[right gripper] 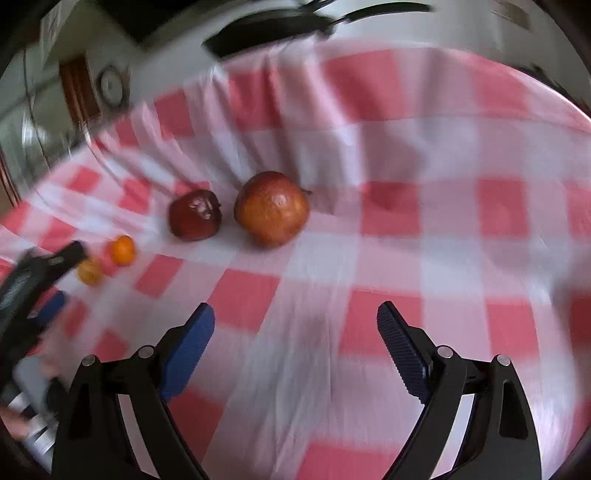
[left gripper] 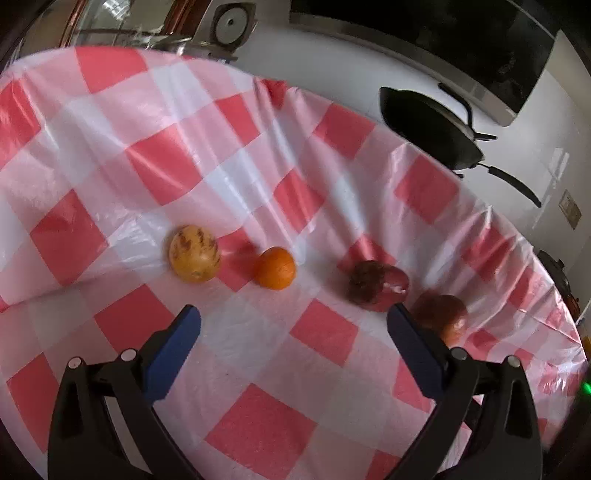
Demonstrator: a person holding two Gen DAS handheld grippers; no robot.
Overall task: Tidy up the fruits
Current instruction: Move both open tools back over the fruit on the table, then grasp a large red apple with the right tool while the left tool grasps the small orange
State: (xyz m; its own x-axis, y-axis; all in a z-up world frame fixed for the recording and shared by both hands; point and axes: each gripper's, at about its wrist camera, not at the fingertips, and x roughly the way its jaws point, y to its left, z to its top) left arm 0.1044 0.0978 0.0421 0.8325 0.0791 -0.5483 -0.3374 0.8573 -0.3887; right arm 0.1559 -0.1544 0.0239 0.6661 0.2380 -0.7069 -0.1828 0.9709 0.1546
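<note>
Fruits lie in a row on a red-and-white checked cloth (left gripper: pixel 258 369). In the left wrist view: a yellow striped melon (left gripper: pixel 194 254), an orange (left gripper: pixel 275 268), a dark red fruit (left gripper: pixel 378 286) and a reddish pomegranate (left gripper: pixel 441 316) partly behind my right finger. My left gripper (left gripper: pixel 293 325) is open and empty, short of the row. In the right wrist view the pomegranate (right gripper: pixel 272 208), dark red fruit (right gripper: pixel 195 215), orange (right gripper: pixel 123 250) and melon (right gripper: pixel 89 272) lie ahead. My right gripper (right gripper: pixel 295 325) is open and empty. The left gripper (right gripper: pixel 44 280) shows at far left.
A black wok with a long handle (left gripper: pixel 436 129) stands on the white counter beyond the cloth's far edge. A round metal lid (left gripper: pixel 231 26) and a glass vessel (left gripper: pixel 122 22) stand at the back left. The right wrist view is motion-blurred.
</note>
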